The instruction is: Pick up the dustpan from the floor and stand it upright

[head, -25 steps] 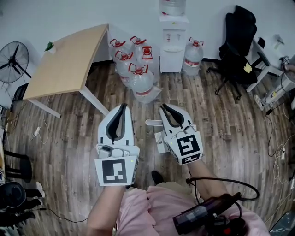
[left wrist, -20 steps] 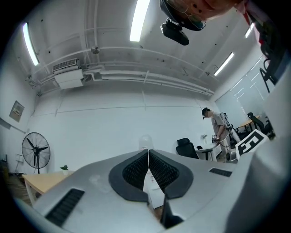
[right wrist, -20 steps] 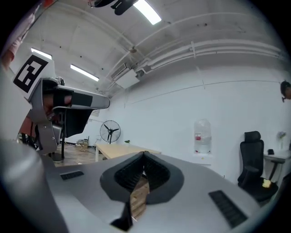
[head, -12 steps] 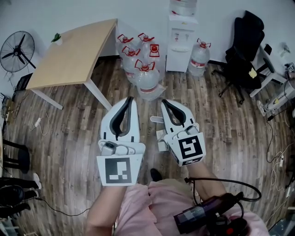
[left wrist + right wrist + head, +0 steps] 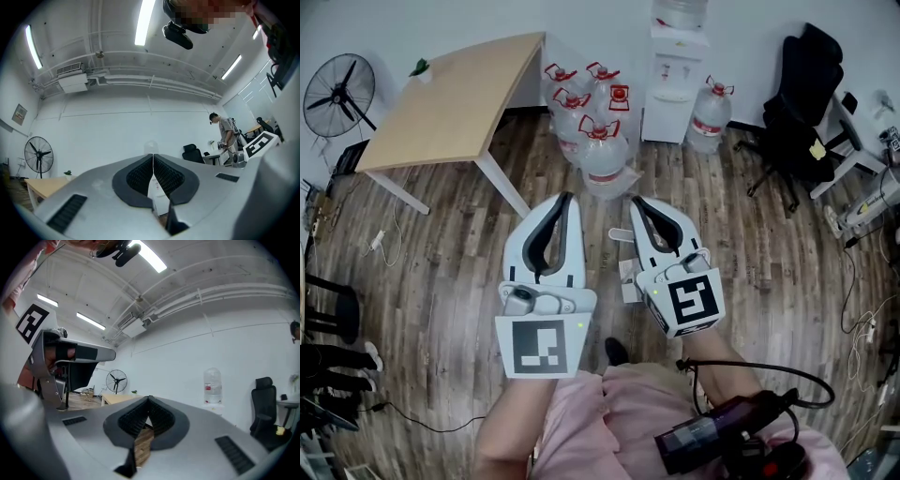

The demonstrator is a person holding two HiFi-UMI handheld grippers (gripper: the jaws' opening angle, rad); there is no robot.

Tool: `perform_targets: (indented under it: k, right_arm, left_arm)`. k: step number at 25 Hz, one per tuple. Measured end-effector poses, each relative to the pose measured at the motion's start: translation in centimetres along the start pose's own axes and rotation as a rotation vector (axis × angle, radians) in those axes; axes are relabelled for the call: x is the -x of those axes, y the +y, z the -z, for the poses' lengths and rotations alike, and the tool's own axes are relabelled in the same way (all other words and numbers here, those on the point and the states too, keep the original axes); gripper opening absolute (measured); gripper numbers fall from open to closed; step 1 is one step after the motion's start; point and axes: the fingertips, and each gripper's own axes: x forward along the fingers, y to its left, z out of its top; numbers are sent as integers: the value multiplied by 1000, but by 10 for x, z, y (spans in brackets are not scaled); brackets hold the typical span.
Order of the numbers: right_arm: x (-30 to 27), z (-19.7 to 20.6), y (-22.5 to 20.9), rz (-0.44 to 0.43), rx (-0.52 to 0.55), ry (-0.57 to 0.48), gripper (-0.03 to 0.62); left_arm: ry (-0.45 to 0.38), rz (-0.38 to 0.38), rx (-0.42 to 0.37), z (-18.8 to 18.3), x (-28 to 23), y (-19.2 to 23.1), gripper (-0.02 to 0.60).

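In the head view a white dustpan [image 5: 624, 273] lies on the wood floor between my two grippers, largely hidden under the right one; its handle [image 5: 618, 234] pokes out to the left. The left gripper [image 5: 565, 198] is held above the floor, left of the dustpan, shut with nothing in it. The right gripper [image 5: 637, 202] hovers over the dustpan, also shut and empty. In both gripper views the jaws point level across the room, with the left gripper [image 5: 153, 156] and the right gripper [image 5: 149, 400] closed at their tips. The dustpan does not show there.
A wooden table [image 5: 450, 103] stands at the back left, with a floor fan [image 5: 337, 97] beside it. Several water bottles [image 5: 592, 141] and a dispenser [image 5: 675, 89] line the wall. An office chair [image 5: 802, 103] is at the right, with cables [image 5: 862, 281] on the floor. A person [image 5: 228, 136] stands far off.
Both grippers stay shut and side by side. They have drifted slightly right in the head view, and the room has slid a little with the head's motion.
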Motion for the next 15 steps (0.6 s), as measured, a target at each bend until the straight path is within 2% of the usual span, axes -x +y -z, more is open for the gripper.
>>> perform_targets:
  k: [15]
  right_arm:
    - [3, -4, 7, -20, 11, -11, 0]
  left_arm:
    - [-13, 13, -19, -3, 3, -4, 14]
